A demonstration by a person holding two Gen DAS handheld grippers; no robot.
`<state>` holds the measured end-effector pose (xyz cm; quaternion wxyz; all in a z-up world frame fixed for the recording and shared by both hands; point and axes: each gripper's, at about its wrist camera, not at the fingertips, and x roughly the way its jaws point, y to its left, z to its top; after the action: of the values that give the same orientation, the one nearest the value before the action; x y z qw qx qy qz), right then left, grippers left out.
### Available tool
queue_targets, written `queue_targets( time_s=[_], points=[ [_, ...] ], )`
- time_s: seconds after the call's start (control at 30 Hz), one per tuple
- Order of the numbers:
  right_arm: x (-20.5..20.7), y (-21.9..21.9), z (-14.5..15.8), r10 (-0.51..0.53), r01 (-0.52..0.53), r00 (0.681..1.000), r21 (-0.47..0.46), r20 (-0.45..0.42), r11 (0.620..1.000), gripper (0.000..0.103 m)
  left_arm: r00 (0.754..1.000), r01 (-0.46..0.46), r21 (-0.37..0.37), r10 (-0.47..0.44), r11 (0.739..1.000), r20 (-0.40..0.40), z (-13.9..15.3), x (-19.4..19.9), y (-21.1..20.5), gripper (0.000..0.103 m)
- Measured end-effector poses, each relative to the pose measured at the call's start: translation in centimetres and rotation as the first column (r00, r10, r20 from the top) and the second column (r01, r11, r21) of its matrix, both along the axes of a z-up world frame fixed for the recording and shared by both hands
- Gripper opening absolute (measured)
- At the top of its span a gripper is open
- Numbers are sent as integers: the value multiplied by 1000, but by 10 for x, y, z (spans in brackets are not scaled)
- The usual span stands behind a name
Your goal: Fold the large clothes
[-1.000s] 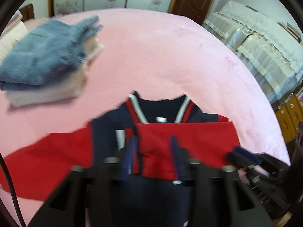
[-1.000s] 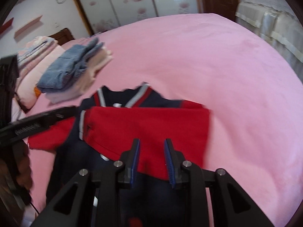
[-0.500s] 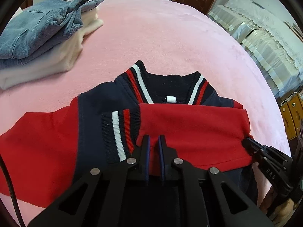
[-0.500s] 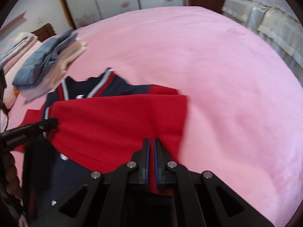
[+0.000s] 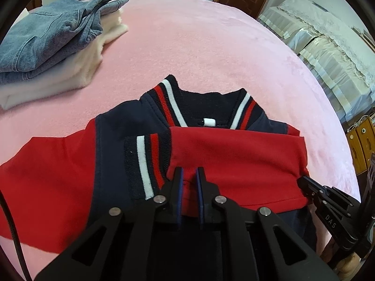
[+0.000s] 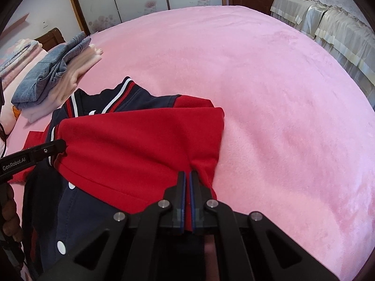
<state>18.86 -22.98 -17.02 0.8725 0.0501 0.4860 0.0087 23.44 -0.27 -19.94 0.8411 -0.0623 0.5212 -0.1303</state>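
Pink bed [image 6: 269,93] — both tools, left tool [image 5: 189,175] "GenRobot.AI", right tool [image 6: 187,178] "DAS", pinching red sleeve [image 5: 234,159].

Your left wrist camera looks steeply down along its fingers, close over the jacket [image 5: 234,154], collar at twelve o'clock. Your right wrist camera does likewise from the sleeve's far end. Both share the jacket, the folded pile [image 5: 54,46] at ten o'clock — and each other's gripper.
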Motion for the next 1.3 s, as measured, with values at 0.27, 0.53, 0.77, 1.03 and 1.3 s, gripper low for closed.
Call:
queue_targets(
  time_s=[0.27, 0.53, 0.77, 1.03, 1.3],
  points=[
    [-16, 12, 27, -21, 21, 1000, 33, -4, 999, 5, 997, -24, 84, 18, 996, 70, 38, -28, -1, 70],
    [-49, 36, 51, -22, 22, 1000, 41, -4, 999, 5, 995, -52, 86, 44, 995, 87, 72, -67, 19, 70],
    [-78, 66, 71, 8, -8, 1000, 28, 2, 1000, 5, 988, -106, 103, 93, 989, 123, 97, -110, 53, 73],
    [-97, 113, 87, 68, -68, 998, 10, 4, 998, 5, 965, -197, 75, 180, 977, 188, 118, -147, 106, 88],
    [-104, 179, 105, 155, -154, 987, -15, 35, 988, 5, 916, -355, 10, 346, 935, 203, 116, -164, 184, 89]
  ],
)
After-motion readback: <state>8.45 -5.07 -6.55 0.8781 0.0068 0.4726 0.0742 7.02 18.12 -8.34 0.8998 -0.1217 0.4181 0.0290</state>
